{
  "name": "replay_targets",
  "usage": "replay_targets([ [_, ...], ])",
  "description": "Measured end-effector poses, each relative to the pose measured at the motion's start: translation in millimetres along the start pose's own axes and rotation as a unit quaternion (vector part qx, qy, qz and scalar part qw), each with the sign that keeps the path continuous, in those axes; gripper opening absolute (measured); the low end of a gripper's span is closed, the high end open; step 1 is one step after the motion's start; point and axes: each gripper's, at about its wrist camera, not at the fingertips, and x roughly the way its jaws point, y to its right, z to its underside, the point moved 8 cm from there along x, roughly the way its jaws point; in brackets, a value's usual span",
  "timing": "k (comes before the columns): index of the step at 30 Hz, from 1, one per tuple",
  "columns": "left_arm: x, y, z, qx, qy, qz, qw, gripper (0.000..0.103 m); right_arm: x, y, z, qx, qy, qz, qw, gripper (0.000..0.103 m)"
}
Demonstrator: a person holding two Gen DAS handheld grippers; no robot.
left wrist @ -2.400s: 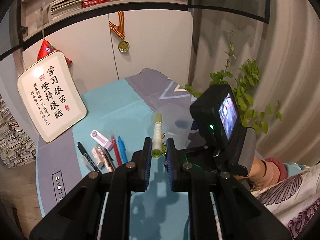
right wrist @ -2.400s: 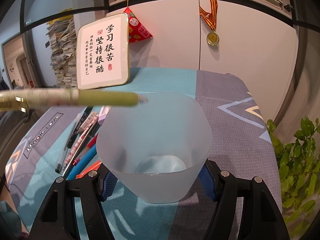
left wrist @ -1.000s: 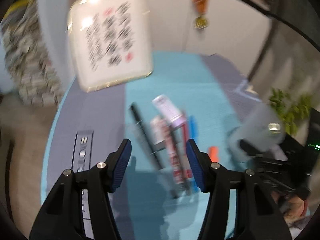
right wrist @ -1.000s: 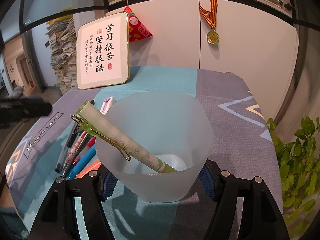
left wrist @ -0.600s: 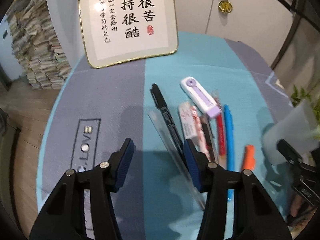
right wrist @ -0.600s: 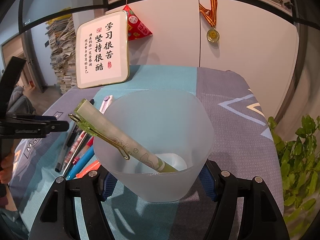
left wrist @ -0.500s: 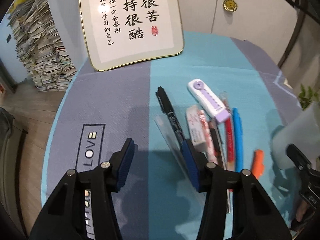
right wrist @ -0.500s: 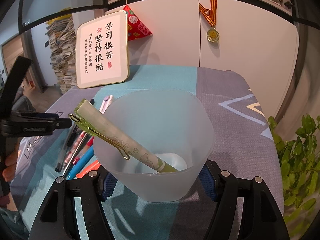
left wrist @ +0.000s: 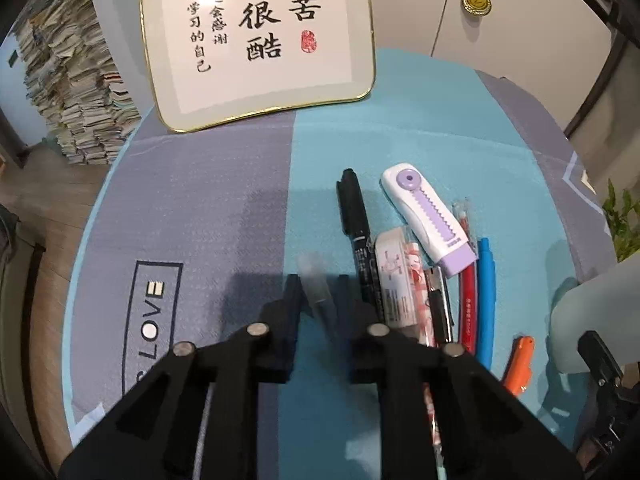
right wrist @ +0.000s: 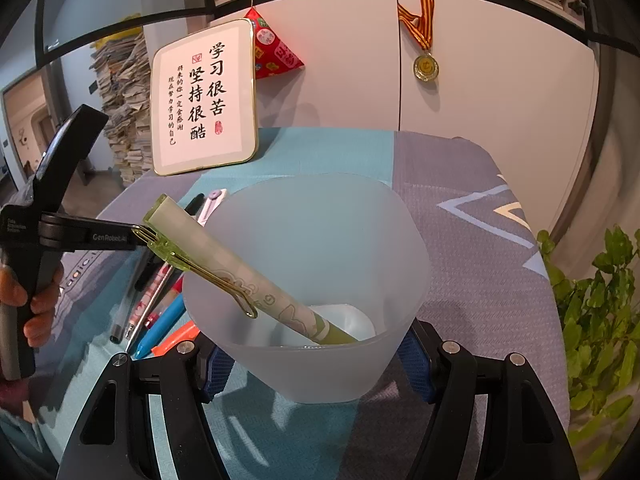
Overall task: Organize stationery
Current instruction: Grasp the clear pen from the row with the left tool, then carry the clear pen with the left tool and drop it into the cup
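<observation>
My right gripper (right wrist: 316,368) is shut on a frosted plastic cup (right wrist: 308,280); a green pen (right wrist: 240,268) with a gold clip leans inside it. My left gripper (left wrist: 318,292) is open, low over the table, its fingers either side of a clear pen (left wrist: 316,280). To its right lie a black marker (left wrist: 358,232), a white eraser (left wrist: 394,280), a patterned pen (left wrist: 418,288), a purple-and-white cutter (left wrist: 428,220), a red pen (left wrist: 468,300), a blue pen (left wrist: 486,296) and an orange item (left wrist: 520,364). The cup (left wrist: 592,320) shows at the right edge.
A framed calligraphy sign (left wrist: 256,36) leans at the table's back; it also shows in the right wrist view (right wrist: 204,96). A potted plant (right wrist: 596,304) stands right of the table. Stacks of paper (left wrist: 72,92) sit on the floor at the left. A medal (right wrist: 426,66) hangs on the cabinet.
My left gripper let the green pen go into the cup, swung left and came down over the loose pens, its fingers now straddling the clear pen. The right gripper and cup stayed still.
</observation>
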Motion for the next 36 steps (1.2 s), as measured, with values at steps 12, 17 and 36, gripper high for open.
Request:
replay_targets([
  [12,-66.6,2.9,-0.8,-0.009,0.050,0.045,0.9977,0.010,-0.3,0.1,-0.1,0.000,-0.001,0.000,1.000,0.071],
  [17,-117.2,22.5,-13.8,0.009,0.123,0.059,0.9906,0.010,-0.4,0.2,-0.2,0.000,-0.001,-0.001,1.000,0.071],
  [36,-197.2,125.3,-53.9,0.079,0.258,0.147,0.9516,0.010,-0.9,-0.9,1.8,-0.002,-0.003,-0.003,1.000,0.071],
])
